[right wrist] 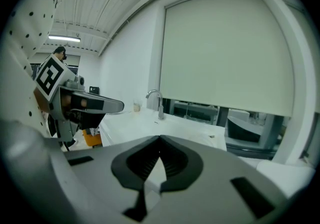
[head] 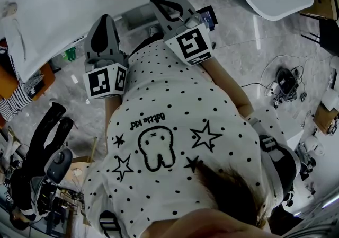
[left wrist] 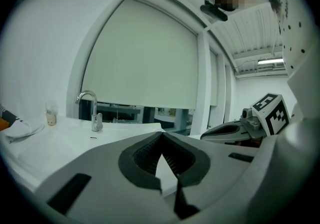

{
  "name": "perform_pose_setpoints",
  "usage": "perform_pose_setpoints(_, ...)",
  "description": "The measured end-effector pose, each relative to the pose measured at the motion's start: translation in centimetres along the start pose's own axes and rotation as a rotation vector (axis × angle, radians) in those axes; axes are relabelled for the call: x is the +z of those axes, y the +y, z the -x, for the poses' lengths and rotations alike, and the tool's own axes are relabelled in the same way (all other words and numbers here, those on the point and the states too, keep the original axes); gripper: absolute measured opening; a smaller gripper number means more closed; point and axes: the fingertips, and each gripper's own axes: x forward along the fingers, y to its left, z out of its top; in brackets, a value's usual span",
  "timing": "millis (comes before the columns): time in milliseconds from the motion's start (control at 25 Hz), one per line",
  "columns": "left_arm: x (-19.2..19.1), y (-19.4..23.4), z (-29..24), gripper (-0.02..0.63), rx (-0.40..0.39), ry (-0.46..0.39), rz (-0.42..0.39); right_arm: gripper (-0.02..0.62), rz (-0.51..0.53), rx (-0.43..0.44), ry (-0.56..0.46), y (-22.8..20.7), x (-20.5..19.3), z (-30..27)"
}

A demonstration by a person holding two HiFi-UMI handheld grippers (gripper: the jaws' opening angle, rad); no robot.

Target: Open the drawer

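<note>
Two grippers: left gripper [head: 104, 19] and right gripper [head: 157, 1] side by side before the chest, tilted slightly down toward the white counter [head: 47, 19].
Jaws: both pairs closed tip to tip, nothing between.
Drawer: not made out in any view.
Writing: script on the dotted shirt [head: 175, 120] too blurred to read.

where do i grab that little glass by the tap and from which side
Grip the glass across its side wall, about mid-height, coming in level from the counter's front edge. It stands upright, with the tap to its right and a cloth to its left, so the front is probably the clearest way in.
</note>
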Motion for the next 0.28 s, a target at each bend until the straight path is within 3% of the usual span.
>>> perform_pose_setpoints(280,-0.14,-0.12,0.07,0.005,-0.003,-0.001,0.002,0.014,0.004,0.000,0.000,0.08,-0.11,0.13)
